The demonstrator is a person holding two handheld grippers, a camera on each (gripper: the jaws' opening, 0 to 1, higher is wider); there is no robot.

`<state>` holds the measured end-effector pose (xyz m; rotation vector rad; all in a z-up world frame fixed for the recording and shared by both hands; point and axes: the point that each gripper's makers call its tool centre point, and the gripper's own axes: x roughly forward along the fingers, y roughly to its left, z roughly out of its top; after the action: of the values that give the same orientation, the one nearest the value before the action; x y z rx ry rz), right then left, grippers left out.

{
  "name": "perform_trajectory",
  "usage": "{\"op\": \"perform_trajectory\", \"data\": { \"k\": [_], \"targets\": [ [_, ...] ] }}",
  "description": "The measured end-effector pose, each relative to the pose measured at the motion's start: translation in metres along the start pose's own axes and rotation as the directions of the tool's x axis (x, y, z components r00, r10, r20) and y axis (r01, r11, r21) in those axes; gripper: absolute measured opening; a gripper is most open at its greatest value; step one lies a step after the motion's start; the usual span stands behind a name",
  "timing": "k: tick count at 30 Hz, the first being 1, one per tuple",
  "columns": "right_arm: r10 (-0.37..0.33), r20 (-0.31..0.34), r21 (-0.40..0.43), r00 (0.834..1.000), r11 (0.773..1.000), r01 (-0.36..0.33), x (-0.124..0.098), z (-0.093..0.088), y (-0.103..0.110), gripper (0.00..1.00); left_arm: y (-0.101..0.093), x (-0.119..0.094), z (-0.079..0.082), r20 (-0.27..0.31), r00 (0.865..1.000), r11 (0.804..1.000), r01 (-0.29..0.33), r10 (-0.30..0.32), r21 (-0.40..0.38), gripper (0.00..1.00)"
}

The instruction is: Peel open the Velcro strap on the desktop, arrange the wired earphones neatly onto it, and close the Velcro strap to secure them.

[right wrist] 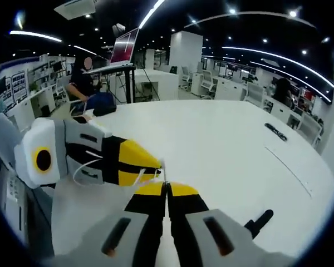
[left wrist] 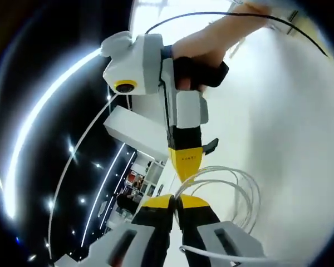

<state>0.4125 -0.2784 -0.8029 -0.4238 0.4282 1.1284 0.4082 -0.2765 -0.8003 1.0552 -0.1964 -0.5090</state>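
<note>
The white earphone cable [left wrist: 247,192] hangs in several loose loops to the right of my left gripper [left wrist: 175,199], whose yellow-tipped jaws are shut on it. My right gripper [left wrist: 185,169], held by a hand, comes down from above and meets the same bundle tip to tip, pinched shut on the cable. In the right gripper view its jaws [right wrist: 167,186] are closed with a thin white strand at their tips. There the left gripper [right wrist: 157,165] reaches in from the left. A small black strip, likely the Velcro strap [right wrist: 275,132], lies flat on the table far to the right.
The white table [right wrist: 222,144] spreads wide ahead. A person [right wrist: 80,78] sits at a desk beyond its far left edge, near a raised screen [right wrist: 125,47]. A thin black cable [left wrist: 239,16] arcs over the hand. Office desks and chairs fill the background.
</note>
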Motion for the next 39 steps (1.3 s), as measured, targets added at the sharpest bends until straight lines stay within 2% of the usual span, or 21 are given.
{"op": "perform_trajectory", "data": {
  "k": [4,8,11,15,19,25,32,35,39],
  "targets": [
    [0.009,-0.018,-0.008,1.000,1.000,-0.009,-0.001,0.002,0.002,0.03,0.001,0.000,0.001,0.004,1.000,1.000,-0.005,0.004,0.023,0.08],
    [0.029,-0.022,0.022,0.999,0.999,-0.029,-0.002,0.004,0.002,0.03,0.001,-0.001,0.004,0.014,1.000,0.999,-0.012,0.011,0.036,0.09],
    [0.065,-0.022,0.075,0.998,0.995,-0.064,-0.002,0.005,0.006,0.03,0.002,0.000,0.004,0.017,1.000,0.998,-0.022,0.021,0.056,0.10],
    [0.091,-0.026,0.103,0.996,0.991,-0.088,-0.001,0.005,0.009,0.03,0.000,0.001,0.006,0.018,1.000,0.996,-0.019,0.017,0.084,0.11],
    [0.123,-0.006,0.156,0.992,0.980,-0.120,-0.001,0.006,0.011,0.04,-0.001,0.002,0.006,0.011,1.000,0.993,-0.021,0.020,0.116,0.10],
    [0.131,0.054,0.223,0.990,0.965,-0.140,-0.012,0.003,0.009,0.05,0.000,0.003,0.008,0.014,1.000,0.997,-0.023,0.022,0.073,0.09],
    [0.122,0.067,0.264,0.990,0.955,-0.135,-0.023,-0.013,0.009,0.05,0.004,0.004,0.010,0.017,1.000,1.000,-0.026,0.025,0.011,0.08],
    [0.101,0.082,0.257,0.991,0.959,-0.119,-0.026,-0.013,0.009,0.04,-0.001,0.007,0.012,0.010,1.000,1.000,-0.011,0.011,0.016,0.09],
    [0.100,0.070,0.226,0.993,0.968,-0.113,-0.026,-0.011,0.010,0.04,-0.003,0.010,0.018,0.019,1.000,1.000,-0.005,0.004,0.030,0.09]
  ]
}}
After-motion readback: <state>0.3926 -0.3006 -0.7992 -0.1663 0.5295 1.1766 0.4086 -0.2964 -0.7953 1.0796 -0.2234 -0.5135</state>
